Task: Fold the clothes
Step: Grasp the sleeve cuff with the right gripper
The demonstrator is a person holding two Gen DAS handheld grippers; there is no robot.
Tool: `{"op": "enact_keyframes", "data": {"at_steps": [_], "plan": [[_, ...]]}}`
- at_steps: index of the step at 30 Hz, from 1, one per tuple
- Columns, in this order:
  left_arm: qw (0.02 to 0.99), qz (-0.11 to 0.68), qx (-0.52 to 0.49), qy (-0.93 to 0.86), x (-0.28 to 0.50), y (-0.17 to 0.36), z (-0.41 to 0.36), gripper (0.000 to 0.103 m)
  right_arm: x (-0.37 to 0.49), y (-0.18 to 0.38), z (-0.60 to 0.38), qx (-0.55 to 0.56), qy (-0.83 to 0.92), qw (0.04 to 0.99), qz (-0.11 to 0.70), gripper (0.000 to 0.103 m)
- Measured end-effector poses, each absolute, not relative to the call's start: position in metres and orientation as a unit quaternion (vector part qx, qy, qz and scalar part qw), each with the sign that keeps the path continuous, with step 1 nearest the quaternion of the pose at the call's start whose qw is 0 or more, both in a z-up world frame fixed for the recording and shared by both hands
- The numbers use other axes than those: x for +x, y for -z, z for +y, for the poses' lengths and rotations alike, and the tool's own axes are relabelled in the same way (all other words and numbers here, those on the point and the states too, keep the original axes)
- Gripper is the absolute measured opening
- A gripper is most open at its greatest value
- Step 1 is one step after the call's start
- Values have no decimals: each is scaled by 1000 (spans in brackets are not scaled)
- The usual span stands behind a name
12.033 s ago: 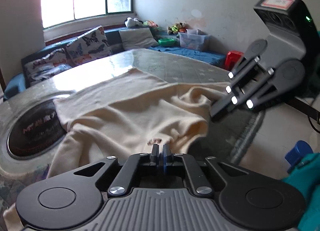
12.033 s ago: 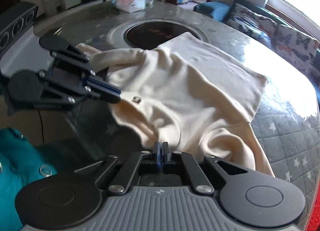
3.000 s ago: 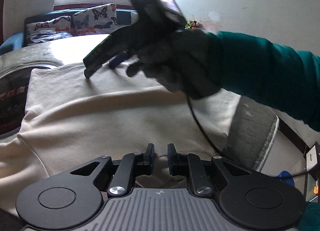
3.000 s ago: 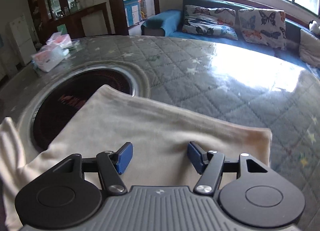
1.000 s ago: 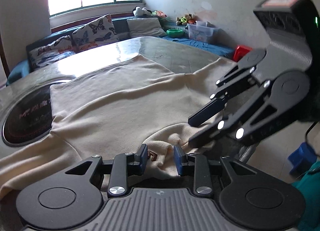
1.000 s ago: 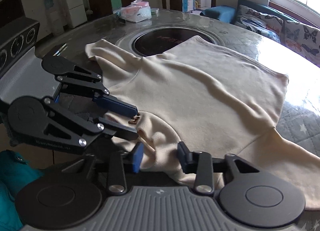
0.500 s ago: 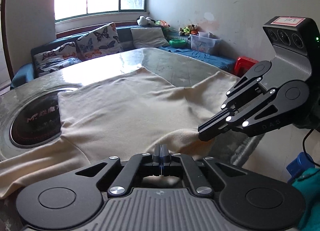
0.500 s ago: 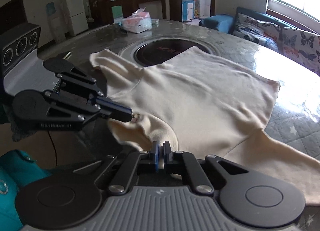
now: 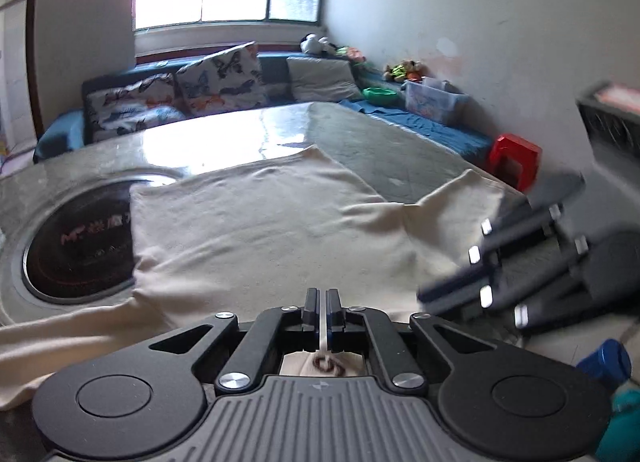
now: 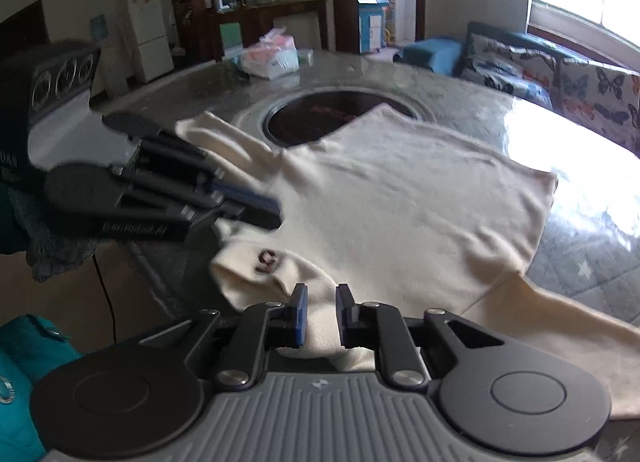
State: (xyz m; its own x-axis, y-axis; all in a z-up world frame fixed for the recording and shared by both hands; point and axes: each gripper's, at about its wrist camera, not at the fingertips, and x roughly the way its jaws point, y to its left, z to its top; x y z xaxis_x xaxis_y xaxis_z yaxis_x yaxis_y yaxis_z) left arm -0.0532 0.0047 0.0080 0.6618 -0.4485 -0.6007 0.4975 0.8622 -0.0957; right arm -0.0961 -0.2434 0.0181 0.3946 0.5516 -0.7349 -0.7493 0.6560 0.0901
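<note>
I have the cream sweater (image 9: 256,221) spread flat over the surface (image 9: 384,141), its body stretching away ahead of both grippers and its collar edge hanging over the near rim, right under my wrist cameras. My left gripper (image 9: 321,304) has its jaws drawn together with only a sliver of light between them; a strip of the collar with a small dark label (image 9: 329,365) shows just beneath and behind the fingers, but I cannot tell whether any cloth is actually pinched. From the right wrist view that left gripper (image 10: 260,207) hovers blurred over the shoulder area, up and to the left of my right gripper (image 10: 321,316), apart from the label (image 10: 267,258) lying between the two. My right gripper's jaws are opening, and a fold of the collar sits in the gap between the blue pads (image 10: 301,316), which no longer press on it. One sleeve (image 10: 224,137) runs off beyond the left gripper, toward the dark round inset (image 10: 332,117) in the surface; the other sleeve (image 10: 560,314) trails off to the right of my right gripper.
</note>
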Motion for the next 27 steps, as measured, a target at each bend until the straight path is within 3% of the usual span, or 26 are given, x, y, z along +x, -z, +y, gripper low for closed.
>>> {"op": "enact_keyframes", "data": {"at_steps": [5,7,9,11,13,14,15,27], "plan": [[900,346,33,265,-43,12,-9,4,-101,-7,-249,-114,-394,821,398,15],[894,352,39,273,-45,17,-12,6,-103,-12,-259,-102,-389,828,391,21],[893,350,44,279,-49,17,-15,14,-104,-19,-273,-92,-372,841,381,30],[893,348,45,282,-50,13,-18,22,-101,-23,-292,-76,-338,860,374,32],[895,340,45,284,-51,8,-22,37,-95,-22,-314,-64,-292,879,371,33],[897,335,45,285,-52,6,-25,49,-91,-20,-326,-55,-265,888,372,33],[898,330,46,286,-52,3,-28,53,-87,-18,-339,-41,-239,895,373,33],[903,323,48,280,-51,-4,-59,85,-54,14,-471,89,13,931,354,40]]}}
